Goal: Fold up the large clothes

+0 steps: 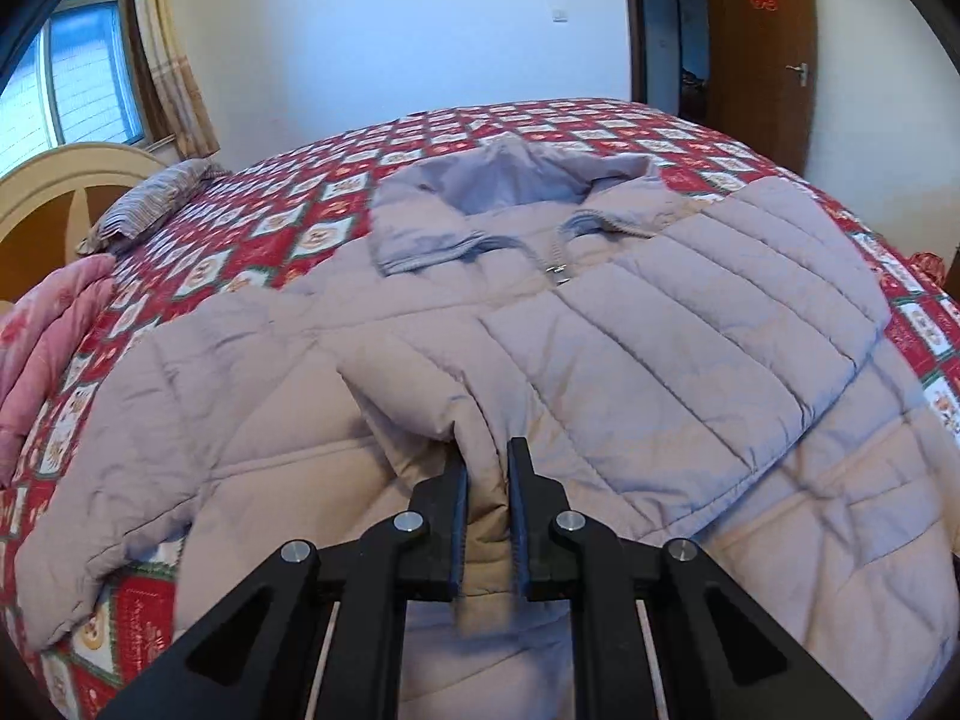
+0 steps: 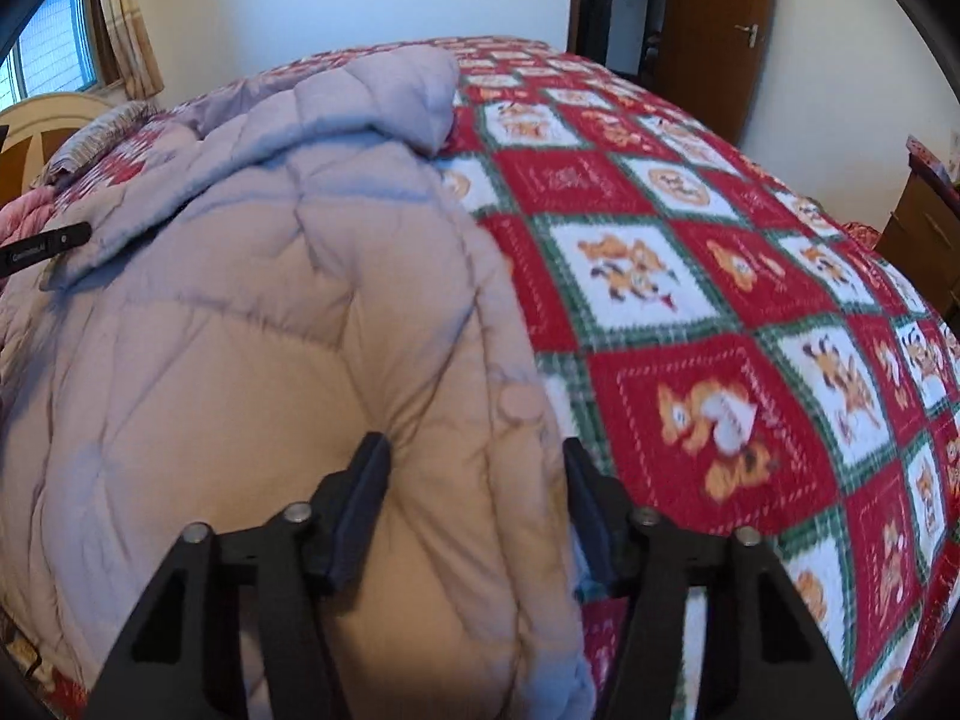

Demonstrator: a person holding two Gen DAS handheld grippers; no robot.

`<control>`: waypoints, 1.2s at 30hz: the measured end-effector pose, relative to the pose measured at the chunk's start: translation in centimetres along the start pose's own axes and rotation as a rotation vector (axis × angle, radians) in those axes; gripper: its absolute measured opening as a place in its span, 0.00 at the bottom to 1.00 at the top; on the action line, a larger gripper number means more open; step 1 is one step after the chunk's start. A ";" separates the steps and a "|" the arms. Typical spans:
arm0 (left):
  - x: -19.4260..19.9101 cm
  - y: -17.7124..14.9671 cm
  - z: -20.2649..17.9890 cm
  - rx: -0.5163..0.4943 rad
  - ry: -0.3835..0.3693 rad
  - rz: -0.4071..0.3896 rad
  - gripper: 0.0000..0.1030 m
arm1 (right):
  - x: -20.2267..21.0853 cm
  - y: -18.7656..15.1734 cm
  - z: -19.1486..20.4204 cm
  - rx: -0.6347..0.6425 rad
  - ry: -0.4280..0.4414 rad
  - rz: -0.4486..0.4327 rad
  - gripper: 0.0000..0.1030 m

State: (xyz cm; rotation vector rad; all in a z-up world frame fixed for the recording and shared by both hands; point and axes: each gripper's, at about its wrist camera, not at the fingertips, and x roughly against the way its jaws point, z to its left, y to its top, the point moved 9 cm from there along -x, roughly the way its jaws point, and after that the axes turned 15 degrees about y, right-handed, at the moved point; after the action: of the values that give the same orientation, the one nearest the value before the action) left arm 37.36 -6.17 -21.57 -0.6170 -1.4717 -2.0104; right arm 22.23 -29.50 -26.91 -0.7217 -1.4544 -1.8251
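The quilted lilac jacket [image 1: 600,360] lies front up on the bed's red patterned cover [image 2: 690,312], collar toward the far edge and hem toward the near edge, so its long axis runs straight away from both tools. The left gripper [image 1: 487,468] is the one engaged: its 2 fingers are drawn close together, pinching a raised ridge of padded fabric – likely a sleeve cuff [image 1: 420,396] folded over the chest. The other sleeve [image 1: 750,324] already lies across the front. The right gripper [image 2: 477,462] sits at the jacket's side edge near the hem, fingers spread wide; the left finger [image 2: 360,498] presses the padding, the other rests by the cover – nothing is clamped.
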 end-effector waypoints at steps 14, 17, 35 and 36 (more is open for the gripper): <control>0.8 1.1 7.6 0.183 0.179 -0.018 0.75 | 1.5 -1.8 0.7 0.037 0.000 0.132 0.50; 1.7 2.1 9.3 0.234 0.224 -0.053 0.76 | 3.4 0.7 0.3 0.025 -0.015 0.052 0.51; -7.3 3.4 1.6 0.138 0.293 0.048 0.76 | -8.3 20.5 4.1 0.066 0.076 -0.249 0.51; -7.6 3.3 1.5 0.141 0.281 0.052 0.76 | -9.4 20.2 3.9 0.064 0.069 -0.224 0.51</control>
State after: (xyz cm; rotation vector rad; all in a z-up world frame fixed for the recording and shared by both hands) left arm 45.23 -4.21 -23.89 -0.2969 -1.3957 -1.8480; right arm 43.96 -26.93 -21.26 -0.4746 -1.5925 -1.9393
